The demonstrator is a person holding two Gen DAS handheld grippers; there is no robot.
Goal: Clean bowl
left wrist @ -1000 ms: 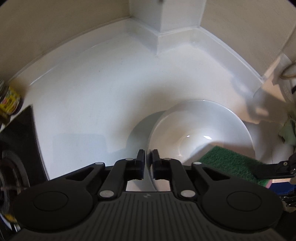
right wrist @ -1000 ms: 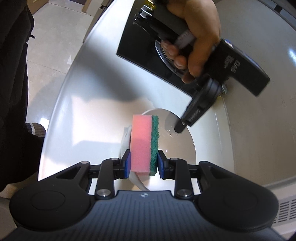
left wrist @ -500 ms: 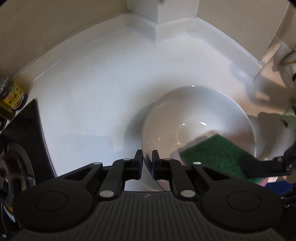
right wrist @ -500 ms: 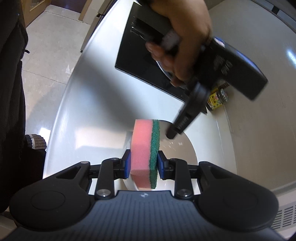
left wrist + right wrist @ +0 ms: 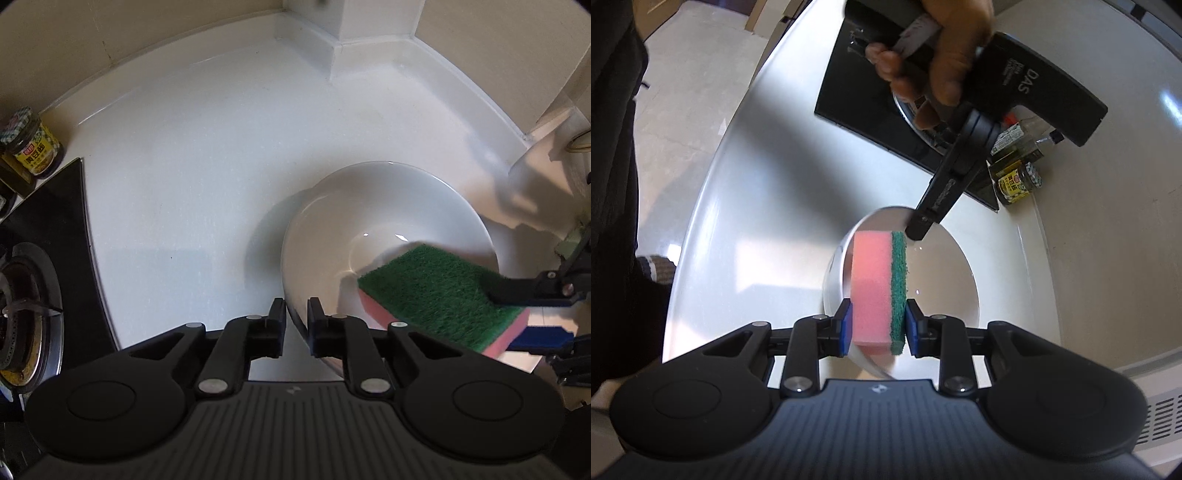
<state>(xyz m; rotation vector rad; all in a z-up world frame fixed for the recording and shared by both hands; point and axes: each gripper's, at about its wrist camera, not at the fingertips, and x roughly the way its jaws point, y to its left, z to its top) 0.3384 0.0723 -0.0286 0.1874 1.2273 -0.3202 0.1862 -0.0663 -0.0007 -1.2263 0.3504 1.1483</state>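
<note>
Bowl (image 5: 388, 229): on the worktop (image 5: 192, 177), rim between my left tool (image 5: 296, 314)'s opening jaws.
Sponge (image 5: 879, 291): clenched in my right tool (image 5: 875, 326), over the bowl.
Advice: regrip the rim firmly, then scrub green side down.

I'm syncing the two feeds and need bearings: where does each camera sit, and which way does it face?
Left wrist: on the left gripper, looking steeply down at the bowl rim between its opening fingers; stove at left.
Right wrist: on the right gripper, clamping the sponge, facing across the bowl; the person's hand shows.
Shared: bowl, sponge, jar, each other's gripper.
</note>
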